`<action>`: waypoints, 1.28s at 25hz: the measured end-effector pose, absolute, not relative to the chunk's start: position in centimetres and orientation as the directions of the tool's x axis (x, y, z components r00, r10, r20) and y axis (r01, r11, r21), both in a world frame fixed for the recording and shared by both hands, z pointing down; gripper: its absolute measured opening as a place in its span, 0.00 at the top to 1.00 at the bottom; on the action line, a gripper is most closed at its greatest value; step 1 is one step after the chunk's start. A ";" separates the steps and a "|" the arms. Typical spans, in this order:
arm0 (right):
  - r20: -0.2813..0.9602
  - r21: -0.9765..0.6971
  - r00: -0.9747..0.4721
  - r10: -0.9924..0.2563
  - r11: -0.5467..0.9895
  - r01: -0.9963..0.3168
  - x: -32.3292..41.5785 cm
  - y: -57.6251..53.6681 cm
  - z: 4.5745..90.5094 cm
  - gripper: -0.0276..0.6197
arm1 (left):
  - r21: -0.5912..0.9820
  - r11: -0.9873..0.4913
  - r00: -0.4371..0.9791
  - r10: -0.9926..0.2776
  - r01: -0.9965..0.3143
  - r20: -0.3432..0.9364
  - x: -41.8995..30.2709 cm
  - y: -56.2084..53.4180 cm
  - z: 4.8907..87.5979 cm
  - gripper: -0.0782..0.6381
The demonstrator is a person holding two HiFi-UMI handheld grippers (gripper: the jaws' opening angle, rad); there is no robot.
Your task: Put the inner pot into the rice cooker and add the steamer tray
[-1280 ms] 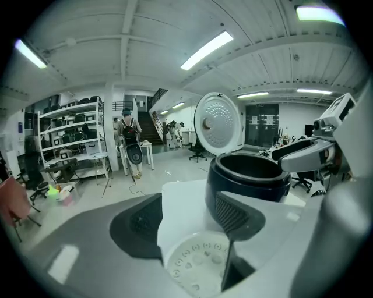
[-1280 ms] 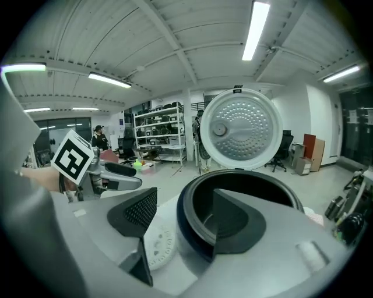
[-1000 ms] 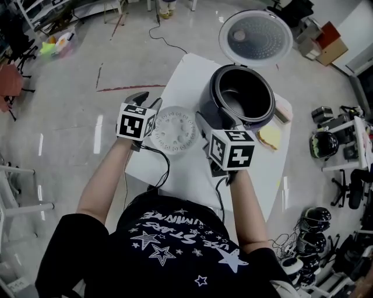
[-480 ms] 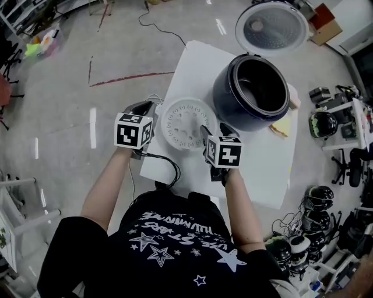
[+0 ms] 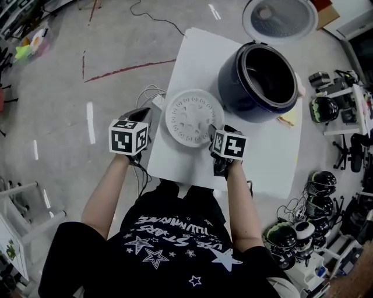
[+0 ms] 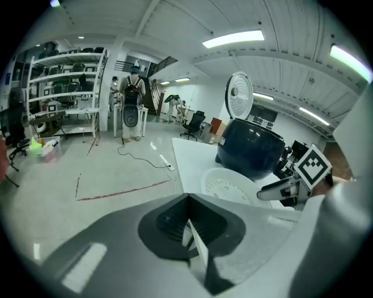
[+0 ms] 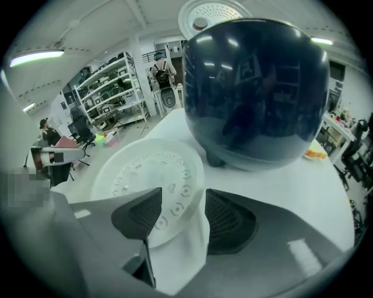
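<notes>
The white perforated steamer tray (image 5: 194, 116) lies flat on the white table (image 5: 256, 163), in front of the dark blue rice cooker (image 5: 260, 74). The cooker's lid (image 5: 283, 17) stands open, and a dark pot wall shows inside. My right gripper (image 5: 213, 130) is open at the tray's near right rim. In the right gripper view the tray (image 7: 148, 174) reaches its rim between the open right gripper (image 7: 182, 212), below the cooker (image 7: 256, 87). My left gripper (image 5: 144, 112) is shut and empty beside the table's left edge. From the left gripper (image 6: 187, 224), the tray (image 6: 233, 189) and cooker (image 6: 250, 151) lie to the right.
A yellow flat item (image 5: 285, 120) lies on the table right of the cooker. A white cable (image 5: 152, 93) hangs off the table's left edge onto the floor. Several helmets (image 5: 319, 204) and other gear crowd the floor at the right.
My right gripper has drawn back from the cooker's front to the tray's near right rim. The left gripper has stayed at the table's left edge. The head view has shifted.
</notes>
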State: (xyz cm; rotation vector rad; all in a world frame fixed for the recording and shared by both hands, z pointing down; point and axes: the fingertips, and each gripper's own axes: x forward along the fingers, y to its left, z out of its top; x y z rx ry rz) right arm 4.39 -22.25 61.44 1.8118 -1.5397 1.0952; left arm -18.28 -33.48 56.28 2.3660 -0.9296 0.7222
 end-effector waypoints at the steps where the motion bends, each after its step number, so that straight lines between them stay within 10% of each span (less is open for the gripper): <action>1: 0.835 -0.120 0.029 -0.549 -0.233 -0.965 4.6 -22.3 61.7 0.55 | 0.246 -0.650 0.627 -0.455 -0.719 0.632 -18.4 -33.2 56.6 0.89; 15: 0.811 -0.161 0.076 -0.579 -0.347 -0.924 6.6 -22.3 62.5 0.84 | 0.299 -0.618 0.633 -0.437 -0.728 0.639 -20.2 -30.4 57.9 0.89; 32: 0.680 -0.236 -0.041 -0.732 -0.166 -0.958 4.7 -21.8 54.9 0.85 | 0.299 -0.638 0.662 -0.458 -0.710 0.593 -18.0 -28.9 54.9 0.89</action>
